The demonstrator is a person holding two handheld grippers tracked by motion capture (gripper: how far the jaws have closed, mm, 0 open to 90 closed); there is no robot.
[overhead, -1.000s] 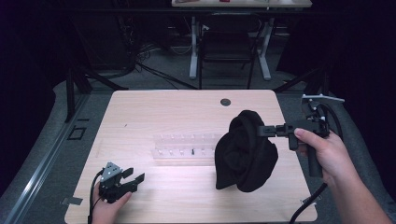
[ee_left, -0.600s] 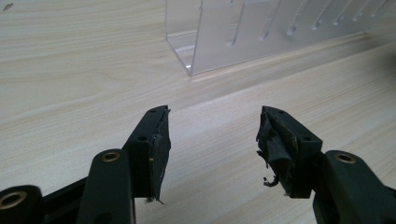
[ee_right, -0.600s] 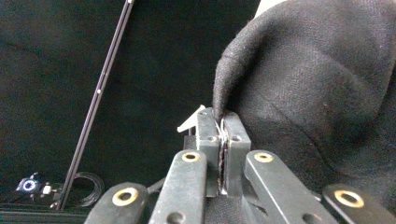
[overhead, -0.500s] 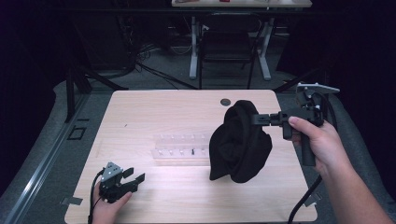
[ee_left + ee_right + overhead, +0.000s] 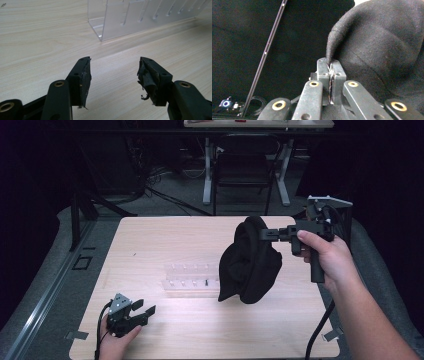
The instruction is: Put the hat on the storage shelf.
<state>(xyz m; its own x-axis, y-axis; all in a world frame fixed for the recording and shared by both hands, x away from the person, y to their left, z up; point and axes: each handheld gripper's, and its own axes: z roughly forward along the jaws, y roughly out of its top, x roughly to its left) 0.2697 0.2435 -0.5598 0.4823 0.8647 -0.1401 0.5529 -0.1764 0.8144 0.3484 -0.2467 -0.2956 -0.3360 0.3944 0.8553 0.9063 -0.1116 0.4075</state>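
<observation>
1. Black cloth [image 5: 250, 262], heavy and knitted, hangs from my right fingers [image 5: 264, 234], which are pressed together on a pinch of its top edge. The right gripper view shows that fold [image 5: 332, 58] nipped between the two pads with no gap.
2. The cloth droops straight below those fingers in a bunched drape, its lowest folds at or just above the worktop [image 5: 165, 240]; whether they touch it I cannot tell. A hold on one edge lets the weight pull the rest down, so I judge I am lifting it to shake it out or to find its shape.
3. My right hand [image 5: 322, 257] holds the gripper level, fingers pointing toward the middle of the worktop, which keeps the cloth over the wood and not off the side.
4. My left fingers [image 5: 142, 312] stand apart with nothing between them — the left gripper view shows both worn pads [image 5: 83, 80] over bare wood. They rest low, near the front edge, well apart from the cloth.
5. A clear plastic rack [image 5: 130, 17] lies ahead of the left fingers, and the cloth hangs partly in front of its far end. I judge the left fingers wait open to take a second corner once the cloth hangs free.
</observation>
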